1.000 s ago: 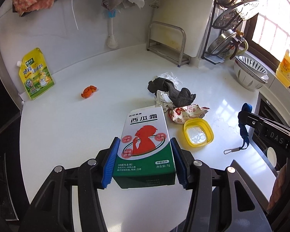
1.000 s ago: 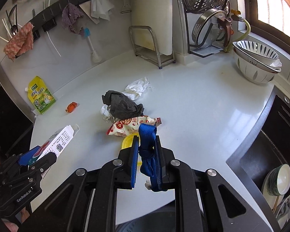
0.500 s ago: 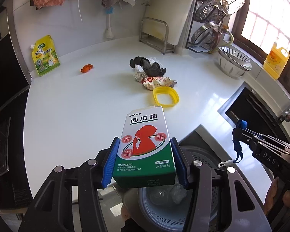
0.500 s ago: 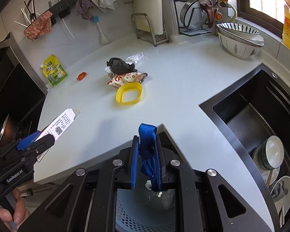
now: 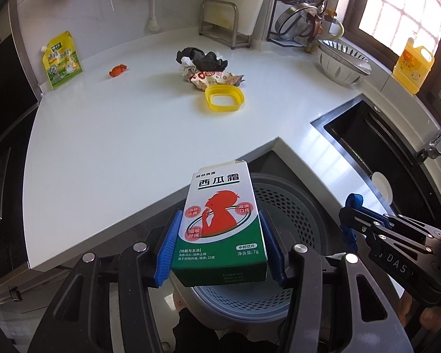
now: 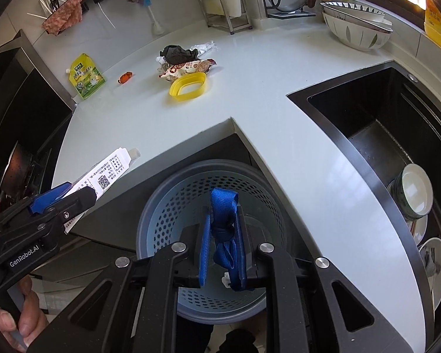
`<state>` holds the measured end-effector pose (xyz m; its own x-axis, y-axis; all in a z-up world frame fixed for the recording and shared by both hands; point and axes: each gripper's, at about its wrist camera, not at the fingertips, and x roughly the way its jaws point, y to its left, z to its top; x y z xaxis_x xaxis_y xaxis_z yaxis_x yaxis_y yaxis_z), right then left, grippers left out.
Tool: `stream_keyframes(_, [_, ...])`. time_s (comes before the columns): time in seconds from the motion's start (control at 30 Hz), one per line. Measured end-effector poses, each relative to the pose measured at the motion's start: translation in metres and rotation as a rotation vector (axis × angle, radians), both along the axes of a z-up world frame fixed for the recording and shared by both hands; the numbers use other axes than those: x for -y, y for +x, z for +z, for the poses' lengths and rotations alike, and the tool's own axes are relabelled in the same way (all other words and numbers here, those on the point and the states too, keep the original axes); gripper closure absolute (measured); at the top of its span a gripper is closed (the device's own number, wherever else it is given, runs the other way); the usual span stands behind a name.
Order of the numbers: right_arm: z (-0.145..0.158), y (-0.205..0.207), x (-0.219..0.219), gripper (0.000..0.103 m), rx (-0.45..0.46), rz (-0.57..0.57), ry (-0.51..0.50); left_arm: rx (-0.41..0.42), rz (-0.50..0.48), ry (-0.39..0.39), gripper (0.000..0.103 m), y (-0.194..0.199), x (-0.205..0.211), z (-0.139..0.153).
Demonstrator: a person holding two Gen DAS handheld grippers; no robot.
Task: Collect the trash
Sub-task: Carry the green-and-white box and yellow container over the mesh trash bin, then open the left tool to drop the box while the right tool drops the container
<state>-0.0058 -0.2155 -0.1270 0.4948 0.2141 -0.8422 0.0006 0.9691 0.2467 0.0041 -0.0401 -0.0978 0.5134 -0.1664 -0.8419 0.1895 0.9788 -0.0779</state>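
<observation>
My left gripper (image 5: 220,247) is shut on a white and green medicine box (image 5: 220,220) and holds it over the near rim of a grey perforated trash basket (image 5: 291,206). The box also shows in the right wrist view (image 6: 103,176). My right gripper (image 6: 222,250) is shut on a blue strap (image 6: 223,220) and hangs above the basket (image 6: 173,206). On the white counter (image 5: 117,135) lie a yellow lid (image 5: 224,98), a snack wrapper (image 5: 211,78), a dark rag with tissue (image 5: 203,58) and an orange scrap (image 5: 117,70).
A yellow-green pouch (image 5: 61,58) leans on the back wall. A black sink (image 6: 382,135) with bowls lies to the right. Stacked bowls (image 5: 342,64), a dish rack (image 5: 305,20) and a yellow bottle (image 5: 414,64) stand at the back right.
Both grippers have pulled back from the counter and now hang over the trash basket. The box and the strap are still held.
</observation>
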Motion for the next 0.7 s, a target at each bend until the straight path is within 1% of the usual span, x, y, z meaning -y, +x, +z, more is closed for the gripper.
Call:
stream_keyframes(0.4, [-0.030,-0.003,-0.003,0.088,-0.072,0.054,0.007,-0.098,-0.016,0.026,0.052,-0.005,0.014,-0.031])
stream_keyframes(0.7, [-0.044,0.001,-0.008,0.087,-0.118,0.089,0.019,-0.140,-0.015,0.023,0.052,-0.006,0.015,-0.043])
